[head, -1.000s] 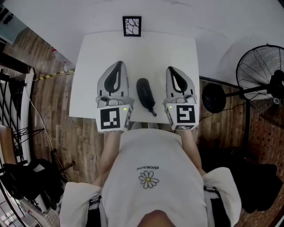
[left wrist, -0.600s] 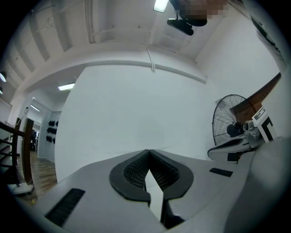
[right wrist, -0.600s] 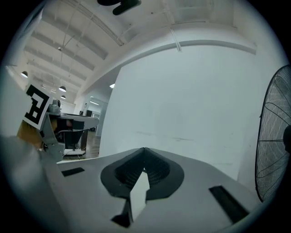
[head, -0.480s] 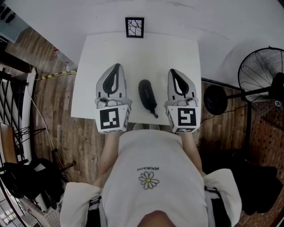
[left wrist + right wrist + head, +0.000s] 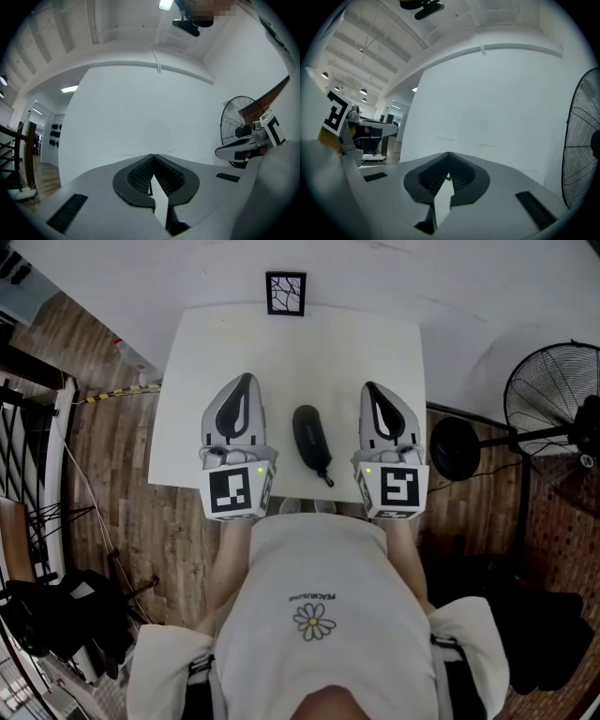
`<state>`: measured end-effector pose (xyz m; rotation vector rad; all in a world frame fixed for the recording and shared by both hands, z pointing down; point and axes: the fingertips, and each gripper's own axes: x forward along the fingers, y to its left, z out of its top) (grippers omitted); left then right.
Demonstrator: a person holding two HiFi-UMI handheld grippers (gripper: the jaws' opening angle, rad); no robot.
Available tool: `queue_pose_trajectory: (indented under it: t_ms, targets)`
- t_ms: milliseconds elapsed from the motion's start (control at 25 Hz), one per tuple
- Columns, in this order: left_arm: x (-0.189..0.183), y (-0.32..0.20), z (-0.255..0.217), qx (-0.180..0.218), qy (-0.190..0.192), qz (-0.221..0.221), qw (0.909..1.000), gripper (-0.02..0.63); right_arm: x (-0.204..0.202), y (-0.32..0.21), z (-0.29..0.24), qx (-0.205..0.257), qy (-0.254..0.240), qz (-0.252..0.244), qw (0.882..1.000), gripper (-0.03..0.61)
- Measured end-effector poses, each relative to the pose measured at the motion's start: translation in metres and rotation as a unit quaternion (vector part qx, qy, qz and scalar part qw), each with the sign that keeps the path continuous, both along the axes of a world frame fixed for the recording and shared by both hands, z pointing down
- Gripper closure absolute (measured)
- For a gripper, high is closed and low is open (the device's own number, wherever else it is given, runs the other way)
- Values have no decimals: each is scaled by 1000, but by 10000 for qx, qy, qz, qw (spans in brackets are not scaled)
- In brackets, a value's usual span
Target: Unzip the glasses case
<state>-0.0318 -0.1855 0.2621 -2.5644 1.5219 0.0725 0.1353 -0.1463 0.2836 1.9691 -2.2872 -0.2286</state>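
A dark glasses case (image 5: 310, 439) lies on a white table (image 5: 300, 343), close to its near edge. The left gripper (image 5: 246, 379) sits just left of the case and the right gripper (image 5: 369, 387) just right. Neither touches it. Both have their jaws clenched together, empty.

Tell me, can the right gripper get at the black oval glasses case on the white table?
Probably yes. The black oval glasses case lies on the bare white table just left of the right gripper, with nothing between them. Its jaws are shut and empty, so they must open first.
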Motion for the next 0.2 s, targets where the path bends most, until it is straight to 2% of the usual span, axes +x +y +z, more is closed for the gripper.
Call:
queue_pose_trajectory:
  t_ms: [200]
  targets:
    - [-3, -1, 2, 56, -89, -1, 9999, 598, -1, 0, -5, 126, 4, 12, 9999, 572]
